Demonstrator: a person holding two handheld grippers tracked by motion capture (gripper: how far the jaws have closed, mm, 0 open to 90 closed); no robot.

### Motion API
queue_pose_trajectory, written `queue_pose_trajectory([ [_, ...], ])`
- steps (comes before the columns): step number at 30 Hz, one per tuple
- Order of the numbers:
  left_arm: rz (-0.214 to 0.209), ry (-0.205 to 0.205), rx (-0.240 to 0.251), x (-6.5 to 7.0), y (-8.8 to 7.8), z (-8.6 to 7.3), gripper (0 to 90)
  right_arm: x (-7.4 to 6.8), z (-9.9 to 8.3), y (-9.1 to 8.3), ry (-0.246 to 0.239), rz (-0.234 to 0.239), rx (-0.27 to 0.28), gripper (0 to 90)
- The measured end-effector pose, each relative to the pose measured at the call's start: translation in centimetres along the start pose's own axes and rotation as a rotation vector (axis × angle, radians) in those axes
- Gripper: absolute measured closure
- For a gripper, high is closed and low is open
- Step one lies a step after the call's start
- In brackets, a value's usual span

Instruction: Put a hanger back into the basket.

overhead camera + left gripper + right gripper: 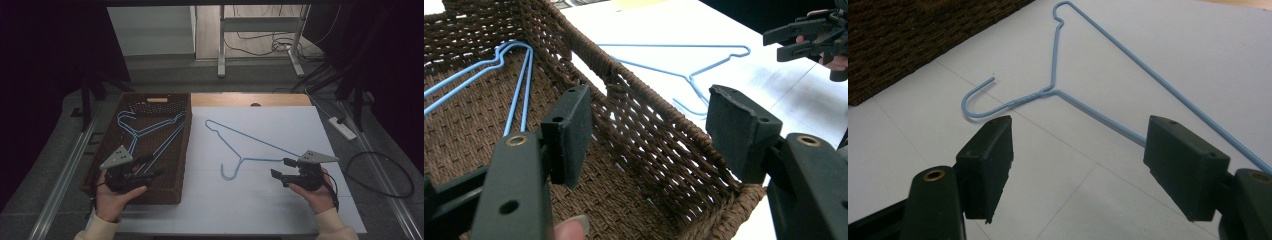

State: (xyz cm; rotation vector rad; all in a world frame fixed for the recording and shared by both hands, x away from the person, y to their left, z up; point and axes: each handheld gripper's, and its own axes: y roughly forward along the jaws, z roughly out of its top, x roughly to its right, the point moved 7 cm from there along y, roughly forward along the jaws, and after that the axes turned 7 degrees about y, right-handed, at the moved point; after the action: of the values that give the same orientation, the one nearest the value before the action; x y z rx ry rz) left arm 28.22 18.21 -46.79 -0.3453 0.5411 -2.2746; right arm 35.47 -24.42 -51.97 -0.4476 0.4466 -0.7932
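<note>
The left gripper (644, 135) sits closest to its own camera, jaws spread wide with nothing between them, poised over the near right corner of the wicker basket (659, 105); a fingertip (571, 229) shows at the bottom edge of that view. Between those jaws the basket's woven right wall runs away, and inside the basket, beyond the left jaw, lie blue wire hangers (519, 75). The high view shows what this close view cannot: there are two hangers in the basket (150, 131), overlapping, and the person's left hand (116, 196) holds the gripper above the basket's near end. The right gripper (1078, 165) is likewise released, jaws apart and empty, hovering above the white tabletop (913, 165) to the right of the basket. A third blue hanger (1058, 90) lies flat on that surface beyond the jaws, hook nearest the left jaw, one long wire passing behind the right jaw; whether the jaw touches it I cannot tell. From above, this loose hanger (245, 150) lies between the basket and the right hand (315, 192). Three hangers, one basket, two grippers.
</note>
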Motion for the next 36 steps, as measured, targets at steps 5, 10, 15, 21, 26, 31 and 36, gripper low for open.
queue_pose_trajectory([
  [5, -0.013, 0.008, 0.001, 0.2, 0.1, 0.0, 35.4, -0.1, 0.2, -0.2, -0.011, -0.007, -0.013, 29.9],
  [10, -0.019, 0.014, -0.003, 0.3, 0.2, -0.1, 35.3, -0.1, 0.6, -0.3, -0.007, -0.022, -0.016, 29.6],
  [15, -0.019, 0.012, -0.004, 0.3, 0.3, -0.2, 35.3, -0.1, 0.8, -0.4, -0.015, -0.032, -0.029, 29.6],
  [21, -0.033, 0.01, -0.026, 0.3, 0.9, -0.7, 35.2, 0.0, 0.6, -0.1, -0.026, -0.038, -0.057, 33.7],
  [26, -0.035, 0.023, -0.033, 0.5, 0.9, -0.6, 35.2, 0.0, 0.6, 0.3, -0.059, -0.056, -0.088, 37.7],
  [31, -0.036, 0.016, -0.044, 0.6, 1.0, -0.6, 34.7, 0.6, 1.6, 0.7, -0.114, -0.108, -0.13, 48.2],
  [36, -0.04, 0.018, -0.044, 0.7, 1.1, -0.4, 34.6, 2.2, 2.3, 2.0, -0.131, -0.143, -0.213, 65.7],
])
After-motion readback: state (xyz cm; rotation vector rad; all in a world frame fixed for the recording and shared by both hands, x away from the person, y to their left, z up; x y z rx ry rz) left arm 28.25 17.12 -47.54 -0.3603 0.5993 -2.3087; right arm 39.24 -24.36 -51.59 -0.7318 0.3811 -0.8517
